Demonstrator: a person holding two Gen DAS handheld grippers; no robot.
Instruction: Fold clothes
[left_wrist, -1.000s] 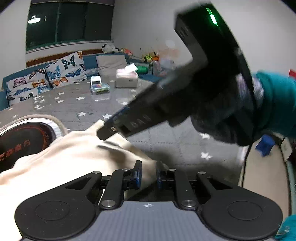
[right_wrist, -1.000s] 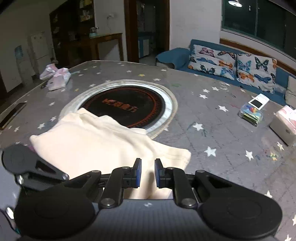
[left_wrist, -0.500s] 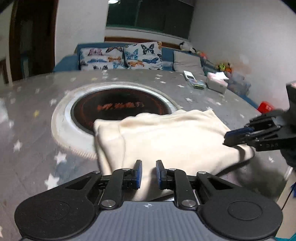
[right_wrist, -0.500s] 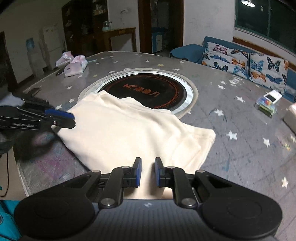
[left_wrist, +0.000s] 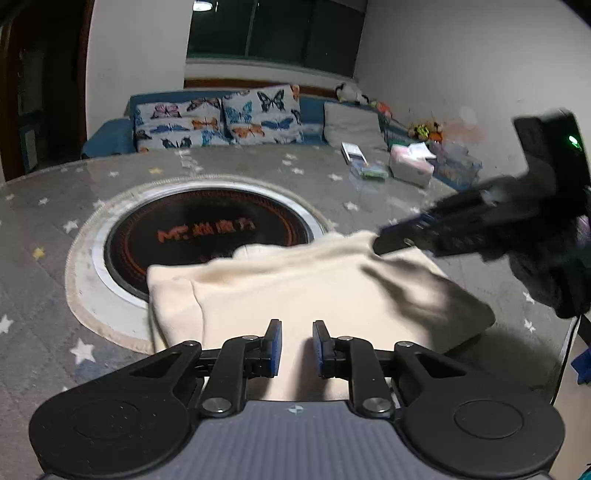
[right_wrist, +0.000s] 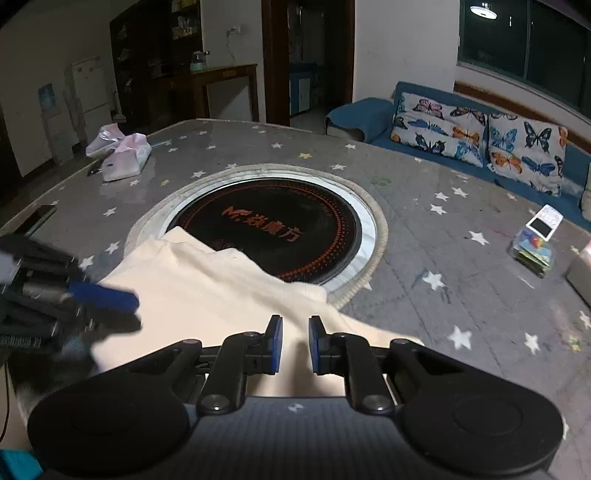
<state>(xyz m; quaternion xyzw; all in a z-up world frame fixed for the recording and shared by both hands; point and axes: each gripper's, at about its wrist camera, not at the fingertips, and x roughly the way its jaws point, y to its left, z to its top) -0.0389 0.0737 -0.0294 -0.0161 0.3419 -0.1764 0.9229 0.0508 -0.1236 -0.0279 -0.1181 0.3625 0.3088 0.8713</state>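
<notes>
1. A cream garment, folded, lies on the star-patterned bench at centre frame in both views, its far edge overlapping the round black inset.
2. The left gripper hovers over the garment's near edge, its fingers nearly closed with a narrow gap, gripping nothing.
3. The right gripper does likewise at lower centre of its view, fingers close together and empty.
4. Butterfly cushions sit on the blue sofa at upper right.
</notes>
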